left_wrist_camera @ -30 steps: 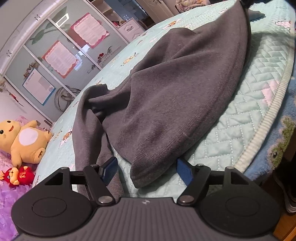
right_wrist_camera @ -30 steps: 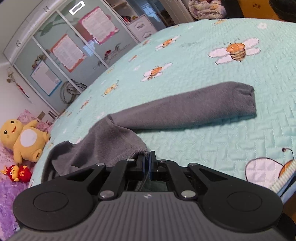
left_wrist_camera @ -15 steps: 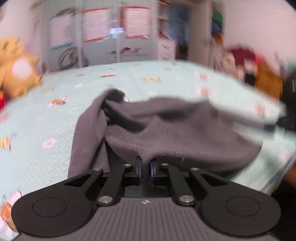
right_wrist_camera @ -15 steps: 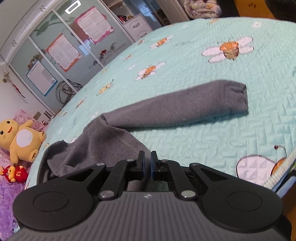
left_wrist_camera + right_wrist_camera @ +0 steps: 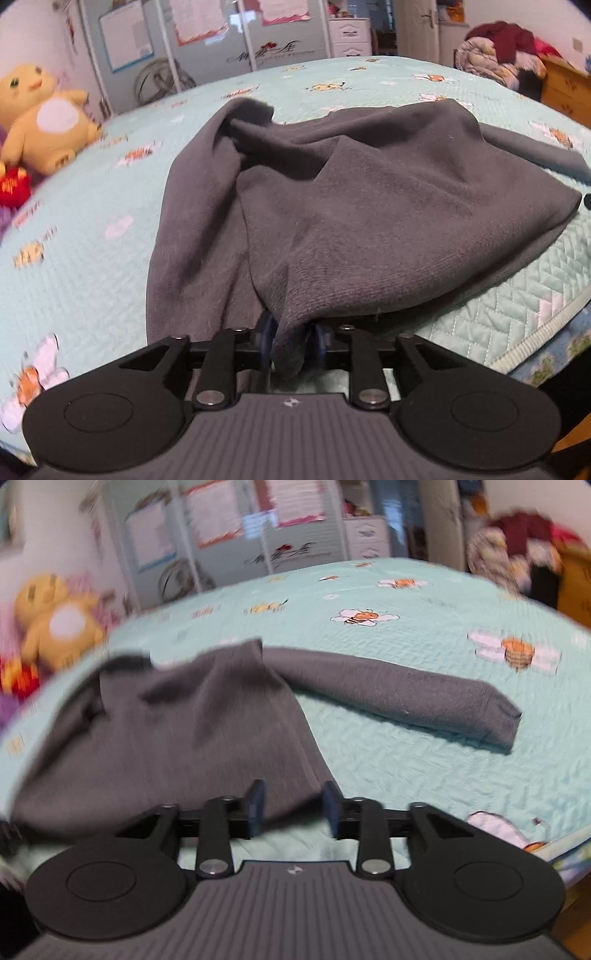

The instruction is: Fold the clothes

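A dark grey sweater (image 5: 369, 206) lies bunched on the mint quilted bed (image 5: 92, 206). My left gripper (image 5: 292, 341) is shut on a fold of the sweater's near hem, which hangs between its blue pads. In the right wrist view the sweater (image 5: 177, 738) spreads to the left and one sleeve (image 5: 406, 698) lies stretched out to the right. My right gripper (image 5: 293, 806) is open, its pads apart on either side of the sweater's near edge. That view is motion-blurred.
A yellow plush toy (image 5: 40, 122) and a red toy (image 5: 13, 186) sit at the bed's far left. The bed's edge (image 5: 546, 325) runs at the lower right. Cabinets with posters (image 5: 207, 40) and a pile of clothes (image 5: 498, 55) stand beyond.
My left gripper closed on the sweater's hem and swung to face across the bed. My right gripper, shut on the cloth before, has opened and let it go.
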Action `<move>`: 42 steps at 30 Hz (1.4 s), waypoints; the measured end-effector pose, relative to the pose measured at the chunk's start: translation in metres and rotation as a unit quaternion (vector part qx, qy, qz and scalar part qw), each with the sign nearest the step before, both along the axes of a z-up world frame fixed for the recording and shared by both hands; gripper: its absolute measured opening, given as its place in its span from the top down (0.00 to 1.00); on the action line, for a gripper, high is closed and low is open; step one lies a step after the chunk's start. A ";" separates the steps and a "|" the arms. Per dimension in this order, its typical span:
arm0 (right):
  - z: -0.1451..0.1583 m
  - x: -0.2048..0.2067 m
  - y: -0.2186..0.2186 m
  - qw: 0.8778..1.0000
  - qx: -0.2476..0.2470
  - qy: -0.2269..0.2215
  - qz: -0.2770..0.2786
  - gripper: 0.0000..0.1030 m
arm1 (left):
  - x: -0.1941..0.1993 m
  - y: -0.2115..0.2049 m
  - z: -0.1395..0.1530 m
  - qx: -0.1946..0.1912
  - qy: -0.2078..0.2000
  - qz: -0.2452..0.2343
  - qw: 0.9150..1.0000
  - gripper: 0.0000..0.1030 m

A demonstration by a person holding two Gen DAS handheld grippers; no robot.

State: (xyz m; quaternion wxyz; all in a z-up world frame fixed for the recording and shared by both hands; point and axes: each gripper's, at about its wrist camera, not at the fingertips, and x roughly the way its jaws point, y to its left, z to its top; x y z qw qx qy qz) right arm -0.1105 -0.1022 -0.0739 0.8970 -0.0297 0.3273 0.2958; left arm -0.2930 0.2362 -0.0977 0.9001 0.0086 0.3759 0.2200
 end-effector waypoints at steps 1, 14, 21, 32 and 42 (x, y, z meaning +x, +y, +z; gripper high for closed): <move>-0.004 -0.003 0.004 1.000 -0.023 -0.012 0.009 0.60 | 0.002 -0.001 0.002 0.008 -0.001 -0.002 1.000 0.66; -0.031 0.001 0.036 0.987 -0.134 -0.082 0.027 0.52 | 0.018 0.017 0.020 0.001 -0.026 0.012 1.000 0.57; -0.032 0.011 0.040 0.986 -0.137 -0.092 0.026 0.50 | 0.024 0.022 0.019 0.015 -0.020 0.013 1.000 0.52; -0.043 0.009 0.034 0.983 -0.139 -0.108 0.045 0.49 | 0.019 0.027 0.014 0.015 -0.014 0.018 1.000 0.43; -0.017 0.029 0.049 0.992 -0.069 -0.106 0.027 0.96 | 0.005 -0.005 0.006 0.047 -0.005 -0.013 0.999 0.45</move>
